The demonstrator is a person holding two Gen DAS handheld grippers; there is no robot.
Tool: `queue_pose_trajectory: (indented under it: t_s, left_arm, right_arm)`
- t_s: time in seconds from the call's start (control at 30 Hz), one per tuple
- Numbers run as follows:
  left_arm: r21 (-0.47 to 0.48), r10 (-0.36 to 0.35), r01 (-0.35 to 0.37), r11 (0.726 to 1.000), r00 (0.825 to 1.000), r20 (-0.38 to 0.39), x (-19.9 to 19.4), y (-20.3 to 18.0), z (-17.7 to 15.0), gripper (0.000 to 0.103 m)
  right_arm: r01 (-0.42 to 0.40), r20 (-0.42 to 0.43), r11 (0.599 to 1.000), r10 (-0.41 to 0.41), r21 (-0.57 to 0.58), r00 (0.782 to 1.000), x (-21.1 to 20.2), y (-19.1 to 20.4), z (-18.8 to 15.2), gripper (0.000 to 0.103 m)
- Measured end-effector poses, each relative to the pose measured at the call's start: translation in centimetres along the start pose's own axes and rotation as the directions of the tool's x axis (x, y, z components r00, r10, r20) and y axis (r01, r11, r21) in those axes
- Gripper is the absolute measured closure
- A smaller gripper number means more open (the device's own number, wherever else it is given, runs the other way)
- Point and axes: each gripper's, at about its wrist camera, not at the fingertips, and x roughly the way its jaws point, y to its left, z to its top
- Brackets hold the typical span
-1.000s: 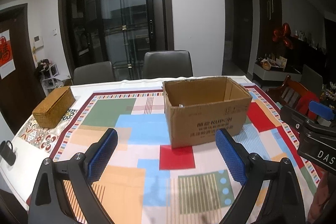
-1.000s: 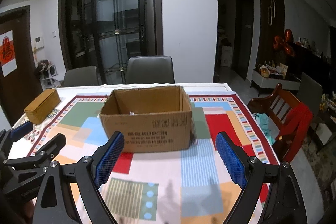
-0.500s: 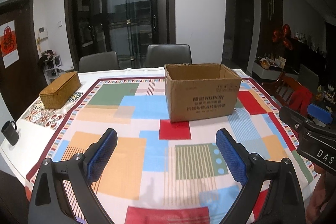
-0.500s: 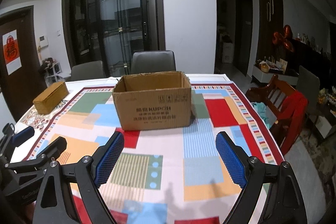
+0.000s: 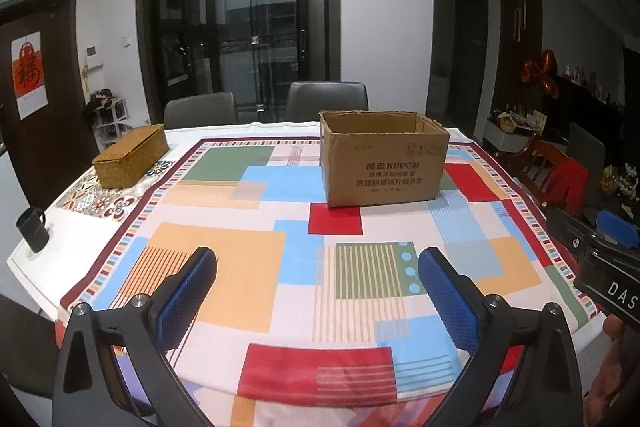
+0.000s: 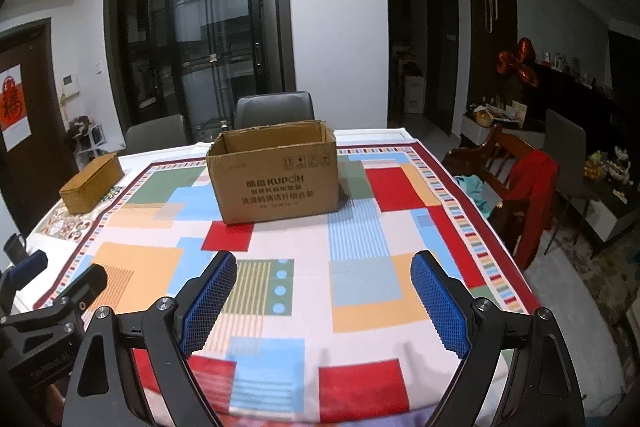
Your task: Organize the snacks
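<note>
Nearest the cameras, the left gripper [image 5: 318,263] hung over the near edge of the table, its blue pads spread wide with only the patterned tablecloth [image 5: 248,267] between them; its jaws had just been opening a little further, and nothing lay in the gap. The right gripper [image 6: 324,267] sat just beside it, jaws likewise wide apart and holding nothing. Each tool showed at the rim of the other's view: the right one at the right edge of the left camera, the left one at the lower left of the right camera.

Past the pads the tablecloth spread in blocks of red, blue, orange and green inside a dark red striped border. On the left side of the table, off the cloth, a dark mug [image 5: 33,230] stood near the edge.

Farther on, the cardboard box [image 5: 384,163] stood upright toward the far side of the cloth, its top open and printed lettering on the front wall. Its inside was too shadowed from this low angle to tell what, if anything, lay in it, and no snacks showed on the table. Well apart from it, at the far left, a woven lidded basket [image 5: 131,155] rested on a floral mat.

Behind the table stood two grey chairs [image 5: 326,101], then dark glass doors [image 5: 248,27]. At the right, a wooden chair [image 6: 504,167] carried a red garment [image 6: 534,187].
</note>
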Motion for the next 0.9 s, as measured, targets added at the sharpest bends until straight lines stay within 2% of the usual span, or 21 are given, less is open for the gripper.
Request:
queue_pose_trajectory:
  t_s: [0.17, 0.3, 0.5, 0.9]
  left_arm:
    - [-0.013, 0.023, -0.023, 1.0, 1.0, 0.021, -1.4, 0.4, -0.7, 0.0]
    - [-0.015, 0.038, -0.038, 0.999, 0.999, 0.034, -2.2, 0.6, -1.2, 0.0]
    - [-0.02, 0.053, -0.052, 0.998, 0.997, 0.056, -3.1, 1.0, -1.5, 0.0]
    - [-0.025, 0.056, -0.055, 0.998, 0.997, 0.062, -3.4, 1.1, -1.5, 0.0]
  right_arm:
    - [0.044, 0.02, 0.999, -0.044, -0.01, 0.999, -1.6, 0.0, -0.7, 0.004]
    - [0.06, 0.042, 0.998, -0.061, 0.013, 0.997, -2.4, -0.6, -0.7, 0.003]
    - [0.045, 0.027, 0.999, -0.045, 0.001, 0.999, -2.7, -0.4, -1.1, 0.003]
    - [0.042, 0.053, 0.999, -0.042, 0.001, 0.998, -3.3, -0.2, -1.2, 0.003]
